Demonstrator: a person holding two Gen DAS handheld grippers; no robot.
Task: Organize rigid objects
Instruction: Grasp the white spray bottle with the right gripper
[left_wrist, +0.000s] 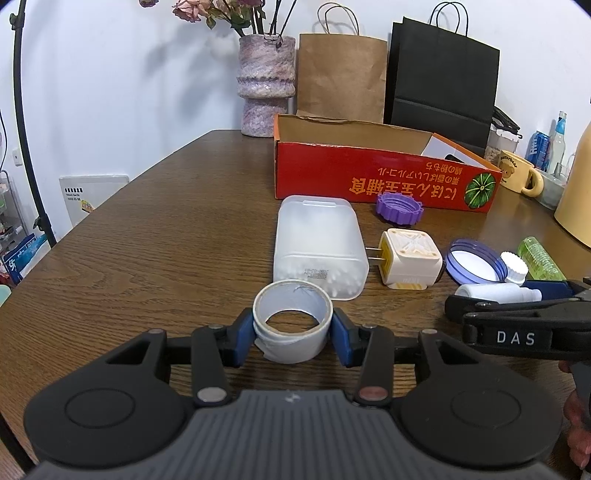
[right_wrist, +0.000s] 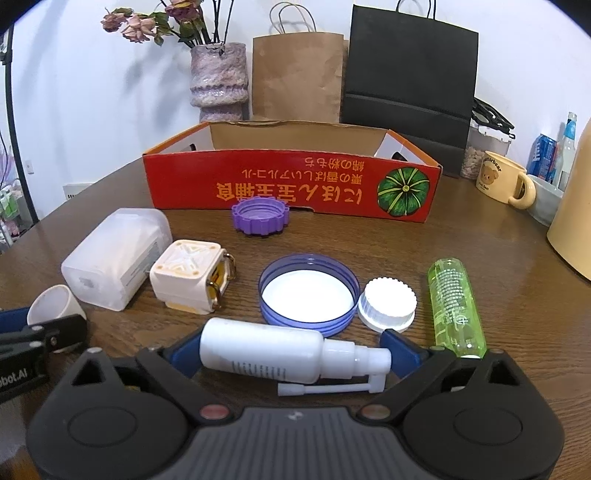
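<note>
My left gripper (left_wrist: 291, 332) is shut on a white tape roll (left_wrist: 291, 314), held upright just above the wooden table; the same roll (right_wrist: 51, 302) shows at the left in the right wrist view. My right gripper (right_wrist: 290, 349) stands wide around a white spray bottle (right_wrist: 266, 350) that lies crosswise on the table. Its blue pads (right_wrist: 400, 349) touch the bottle's base and nozzle cap. In the left wrist view that bottle (left_wrist: 491, 291) sits at the right. An open red cardboard box (right_wrist: 295, 184) stands behind, holding nothing I can see.
Between grippers and box lie a translucent case (right_wrist: 110, 254), a cream plug cube (right_wrist: 188, 273), a purple cap (right_wrist: 260, 216), a blue lid (right_wrist: 308, 291), a white cap (right_wrist: 386, 302) and a green bottle (right_wrist: 456, 306). A mug (right_wrist: 498, 181), vase and paper bags stand behind.
</note>
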